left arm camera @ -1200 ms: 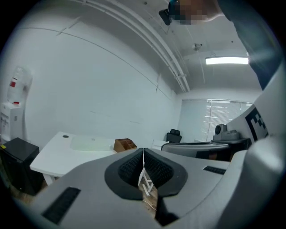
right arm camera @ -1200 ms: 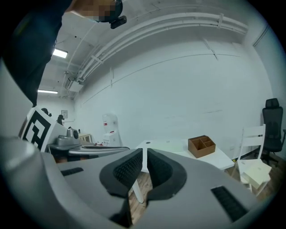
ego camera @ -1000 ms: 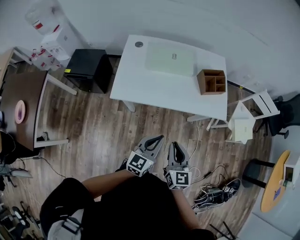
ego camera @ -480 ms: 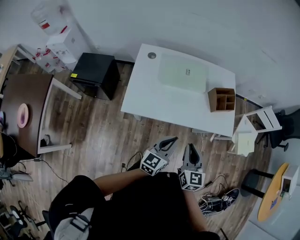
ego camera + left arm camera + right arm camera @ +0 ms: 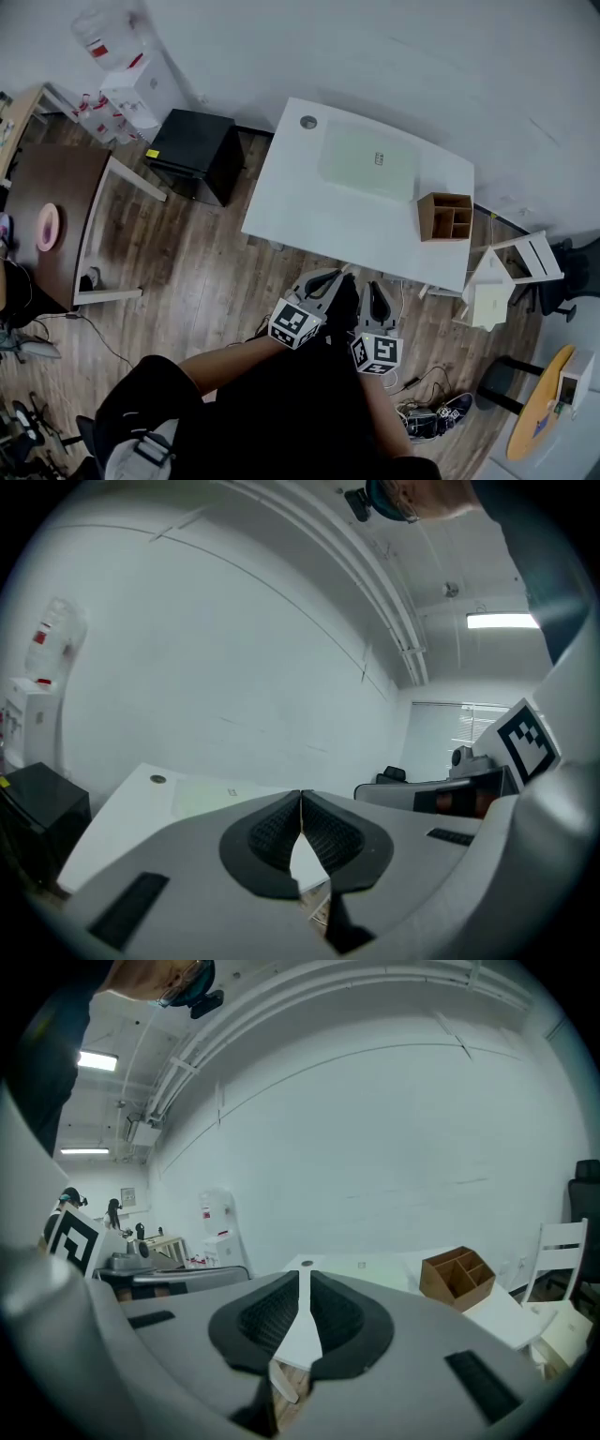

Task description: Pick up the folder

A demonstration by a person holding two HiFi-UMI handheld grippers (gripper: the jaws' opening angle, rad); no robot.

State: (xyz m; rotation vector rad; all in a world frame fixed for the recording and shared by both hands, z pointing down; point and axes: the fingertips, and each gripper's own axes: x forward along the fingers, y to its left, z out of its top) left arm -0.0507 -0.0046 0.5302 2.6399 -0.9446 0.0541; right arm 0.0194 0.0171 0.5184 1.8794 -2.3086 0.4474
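Observation:
The folder (image 5: 368,163) is a pale green flat sheet lying at the back of the white table (image 5: 309,206). It also shows as a pale patch (image 5: 217,795) in the left gripper view and as the folder (image 5: 375,1263) beyond the jaws in the right gripper view. My left gripper (image 5: 330,278) and right gripper (image 5: 375,292) hang side by side over the wood floor, just short of the table's near edge. Both point at the table. Seen from its own camera, the left gripper (image 5: 300,801) has its pads touching, and the right gripper (image 5: 303,1284) is shut with nothing held.
A wooden compartment organizer (image 5: 445,217) (image 5: 457,1277) stands on the table's right end. A black cabinet (image 5: 192,150) sits left of the table, a brown desk (image 5: 52,216) further left. White chairs (image 5: 511,272) stand to the right. Cables and shoes (image 5: 436,412) lie on the floor.
The person and both grippers have moved forward, so the table's near edge is now closer to the fingertips. Both grippers stay shut and empty.

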